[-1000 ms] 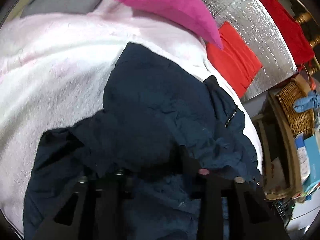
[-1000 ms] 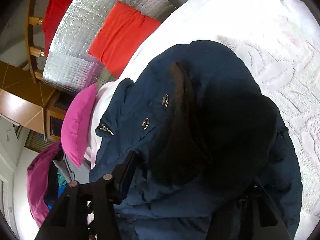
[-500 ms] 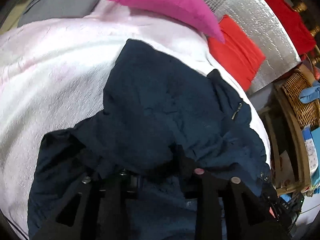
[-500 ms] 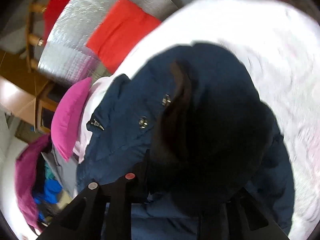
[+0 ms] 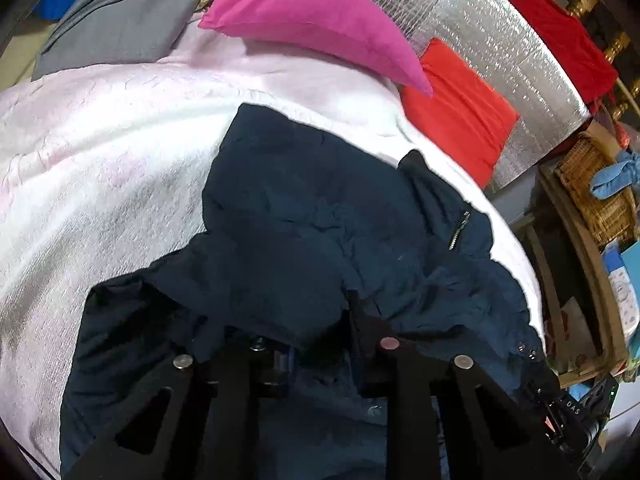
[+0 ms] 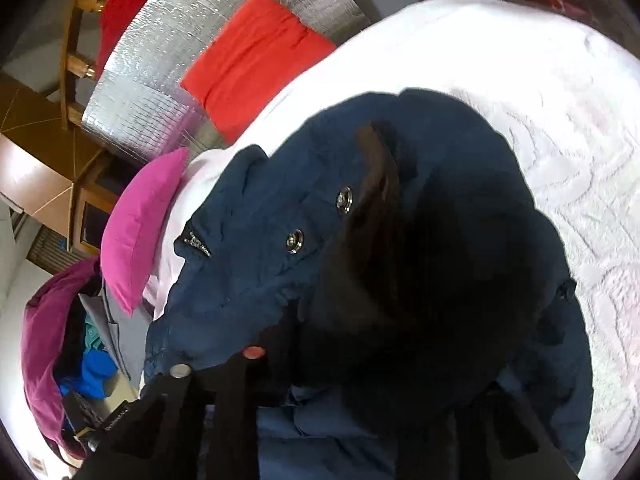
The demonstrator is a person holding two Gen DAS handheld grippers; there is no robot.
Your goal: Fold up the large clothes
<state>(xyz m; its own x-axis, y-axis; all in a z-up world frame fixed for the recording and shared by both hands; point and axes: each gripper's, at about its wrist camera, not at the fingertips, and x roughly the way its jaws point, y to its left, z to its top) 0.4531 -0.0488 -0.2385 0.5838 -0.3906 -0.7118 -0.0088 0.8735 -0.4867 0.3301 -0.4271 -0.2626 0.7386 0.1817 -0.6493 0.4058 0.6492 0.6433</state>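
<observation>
On the white quilted bed (image 5: 100, 184): navy padded jacket (image 5: 320, 220), bunched.
Left tongs (image 5: 288, 344) and right tongs (image 6: 360, 364) both closing on its near edge; its long axis runs away toward the pillows.

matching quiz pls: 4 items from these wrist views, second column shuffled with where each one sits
Items:
1. navy padded jacket
2. magenta pillow
3. red cushion
4. woven wicker basket

Places:
A. leaning against the silver quilted foil panel
B. off the bed, on the wooden shelf at the right edge of the left wrist view
C. spread on the white textured bedspread, nearest the fingers
D. on the far part of the bed, beside the grey garment

Pairs: 1-C, 2-D, 3-A, 4-B
</observation>
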